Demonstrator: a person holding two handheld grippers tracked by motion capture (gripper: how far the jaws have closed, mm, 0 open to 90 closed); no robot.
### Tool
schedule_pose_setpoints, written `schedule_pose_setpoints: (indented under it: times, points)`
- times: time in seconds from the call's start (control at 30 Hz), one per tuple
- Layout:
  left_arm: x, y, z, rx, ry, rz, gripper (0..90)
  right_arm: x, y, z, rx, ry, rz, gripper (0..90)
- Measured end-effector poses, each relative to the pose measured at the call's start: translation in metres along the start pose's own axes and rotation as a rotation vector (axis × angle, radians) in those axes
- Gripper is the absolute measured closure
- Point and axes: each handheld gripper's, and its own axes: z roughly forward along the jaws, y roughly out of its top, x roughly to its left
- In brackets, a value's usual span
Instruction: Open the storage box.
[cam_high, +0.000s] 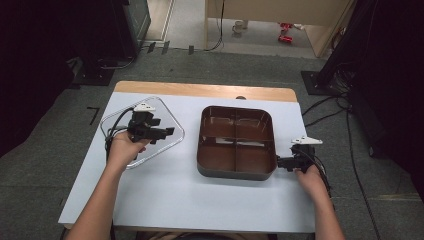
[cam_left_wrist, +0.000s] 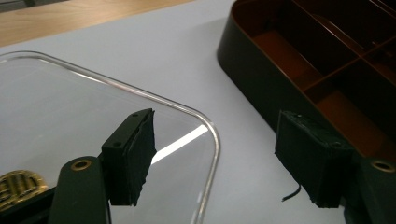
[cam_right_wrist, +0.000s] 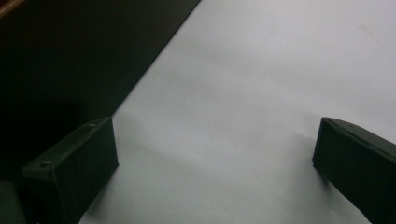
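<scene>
Writing: a gold emblem (cam_left_wrist: 17, 185) sits on the clear lid (cam_high: 170, 120), seen at the near-left edge of the left gripper view. It carries raised characters, too cropped and blurred to read. No other label or brand legible on any object.

Containers: one dark brown tray (cam_high: 235, 172), square with rounded corners, standing right of centre on the light grey table (cam_high: 165, 200). Outer wall dark, almost black; inside reddish brown and glossy. Dividers split it into four compartments, two far and two near. All four compartments hold nothing. In the left gripper view the tray (cam_left_wrist: 252, 70) shows its near-left corner and the cross of the dividers.

Lid: transparent, square, rounded corners, with a raised rim that catches the light. It lies flat on the table to the left of the tray, apart from it, with bare table between the two. The lid (cam_left_wrist: 140, 93) shows a bright reflection streak near its right corner.

Left gripper (cam_high: 167, 132): held above the lid's right part, pointing right toward the tray. Jaws stand moderately apart, nothing between the pads, no pad pressing on the lid. One pad (cam_left_wrist: 135, 156) appears over the lid, the other over the table beside the tray wall.

Right gripper (cam_high: 280, 162): at the tray's near-right corner, pointing left at its wall. Jaws wide apart, nothing held; the table (cam_right_wrist: 243, 93) lies between them and the dark tray wall (cam_right_wrist: 70, 56) lies to the left.
</scene>
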Motion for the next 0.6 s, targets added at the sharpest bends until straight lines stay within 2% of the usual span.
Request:
schedule_pose_setpoints:
  times: [0.03, 0.07, 0.17, 0.2, 0.27, 0.37, 0.6]
  points:
    - [0.000, 0.000, 0.000, 0.000, 0.000, 0.000, 28.2, 0.000, 0.000, 0.000, 0.000, 0.000, 0.000, 0.0]
    - [-0.006, -0.002, 0.004, 0.004, -0.012, 0.013, 27.9, 0.000, 0.000, 0.000, 0.000, 0.000, 0.000, 0.0]
    - [-0.013, -0.004, 0.007, 0.008, -0.014, 0.037, 27.1, 0.000, 0.000, 0.000, 0.000, 0.000, 0.000, 0.0]
    - [-0.018, -0.006, 0.010, 0.008, -0.021, 0.060, 27.0, 0.000, 0.000, 0.000, 0.000, 0.000, 0.000, 0.0]
    - [-0.022, -0.008, 0.011, -0.003, -0.032, 0.071, 26.7, 0.000, 0.000, 0.000, 0.000, 0.000, 0.000, 0.0]
    - [-0.026, -0.010, 0.014, -0.005, -0.039, 0.078, 26.0, 0.000, 0.000, 0.000, 0.000, 0.000, 0.000, 0.0]
    - [-0.038, -0.023, 0.025, 0.033, -0.047, 0.090, 24.8, 0.000, 0.000, 0.000, 0.000, 0.000, 0.000, 0.0]
